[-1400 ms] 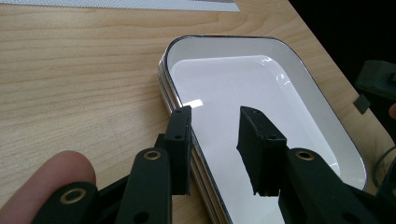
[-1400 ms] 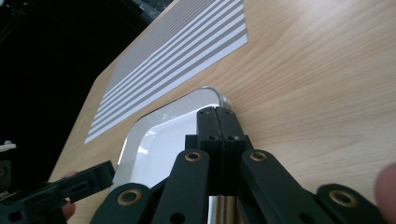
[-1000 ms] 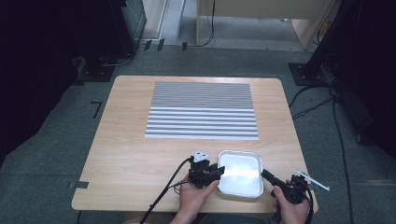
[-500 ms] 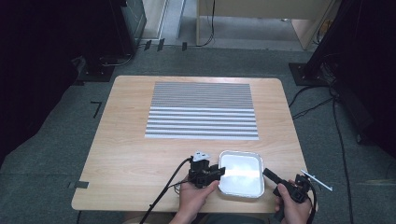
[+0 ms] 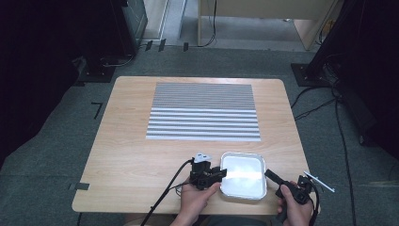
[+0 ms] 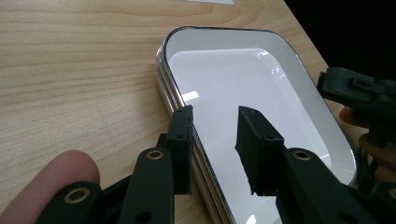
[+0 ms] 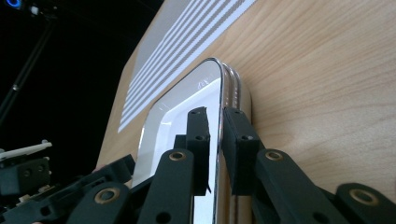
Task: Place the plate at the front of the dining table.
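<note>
right gripper (image 7: 215, 140) pinched the tin's (image 5: 243, 175) rim, left gripper (image 6: 215, 140) straddled it loosely; lifting could tip it.

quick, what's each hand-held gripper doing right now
left hand-held gripper: jaws astride the tray rim, gaps beside the pads, open.
right hand-held gripper: jaws have just been closing, pinched on the tray's rim.

Wooden table (image 5: 136, 155) — light grain, rounded corners, standing on grey carpet (image 5: 56, 183). Striped mat (image 5: 203, 112) lies flat on the far half of the tabletop, grey and white bands, finer lines in its far part. Black tape marks (image 5: 96, 109) on the carpet off the table's left side. Black cables (image 5: 346, 146) trail across the floor at right — dark equipment stands around.
</note>
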`<state>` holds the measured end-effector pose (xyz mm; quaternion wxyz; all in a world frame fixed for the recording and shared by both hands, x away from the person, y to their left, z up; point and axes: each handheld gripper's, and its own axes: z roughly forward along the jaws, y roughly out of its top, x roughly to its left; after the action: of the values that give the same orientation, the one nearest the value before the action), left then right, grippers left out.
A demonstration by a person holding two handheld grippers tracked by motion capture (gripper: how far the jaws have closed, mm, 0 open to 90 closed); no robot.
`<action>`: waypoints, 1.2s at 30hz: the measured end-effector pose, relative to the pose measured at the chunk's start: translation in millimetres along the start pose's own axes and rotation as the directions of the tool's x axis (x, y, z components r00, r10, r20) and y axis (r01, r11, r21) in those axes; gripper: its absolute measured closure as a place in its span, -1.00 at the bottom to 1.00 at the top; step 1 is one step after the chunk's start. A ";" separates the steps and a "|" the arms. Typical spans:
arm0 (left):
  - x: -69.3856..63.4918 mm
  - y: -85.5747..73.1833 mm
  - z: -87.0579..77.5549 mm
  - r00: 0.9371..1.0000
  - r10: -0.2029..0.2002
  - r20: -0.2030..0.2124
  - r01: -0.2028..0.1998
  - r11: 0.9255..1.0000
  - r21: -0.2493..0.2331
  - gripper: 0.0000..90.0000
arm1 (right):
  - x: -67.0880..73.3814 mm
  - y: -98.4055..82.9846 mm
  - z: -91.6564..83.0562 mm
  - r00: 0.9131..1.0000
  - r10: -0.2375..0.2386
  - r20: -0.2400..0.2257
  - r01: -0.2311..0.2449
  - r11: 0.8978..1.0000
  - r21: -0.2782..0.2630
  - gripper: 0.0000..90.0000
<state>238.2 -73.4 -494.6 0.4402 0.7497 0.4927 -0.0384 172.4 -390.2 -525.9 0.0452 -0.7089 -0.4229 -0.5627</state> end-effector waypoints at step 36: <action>0.8 -0.5 4.7 0.999 -0.022 0.030 0.021 1.000 0.023 0.50 | 19.3 -10.5 4.1 0.951 -0.237 0.198 0.244 0.970 -0.013 0.94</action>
<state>240.0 -76.1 -498.2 0.4389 0.7484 0.4936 -0.0601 168.8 -370.6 -515.6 -0.0785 -0.7046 -0.4978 -0.4997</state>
